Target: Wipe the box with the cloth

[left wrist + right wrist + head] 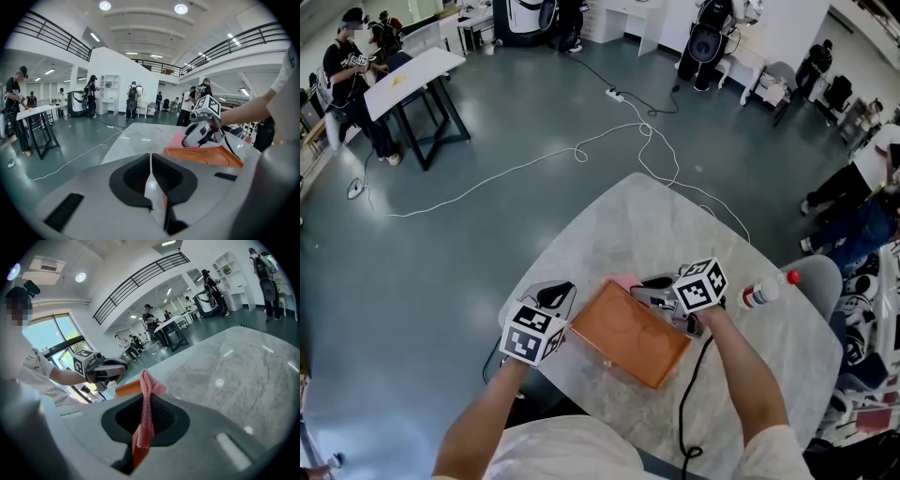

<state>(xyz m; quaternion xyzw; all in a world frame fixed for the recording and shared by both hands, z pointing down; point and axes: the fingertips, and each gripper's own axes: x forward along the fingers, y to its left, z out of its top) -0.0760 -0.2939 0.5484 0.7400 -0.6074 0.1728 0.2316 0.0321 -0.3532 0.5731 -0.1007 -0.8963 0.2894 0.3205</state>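
My left hand-held gripper is closed, I think on the orange box at its 9 o'clock edge, steadying it on the worktop. My right hand-held gripper pinches the pink cloth at the box's 12 o'clock corner, placed to wipe.

Pink cloth w/ nubbly weave, orange box smooth matt, table marble-look w/ slight gloss.
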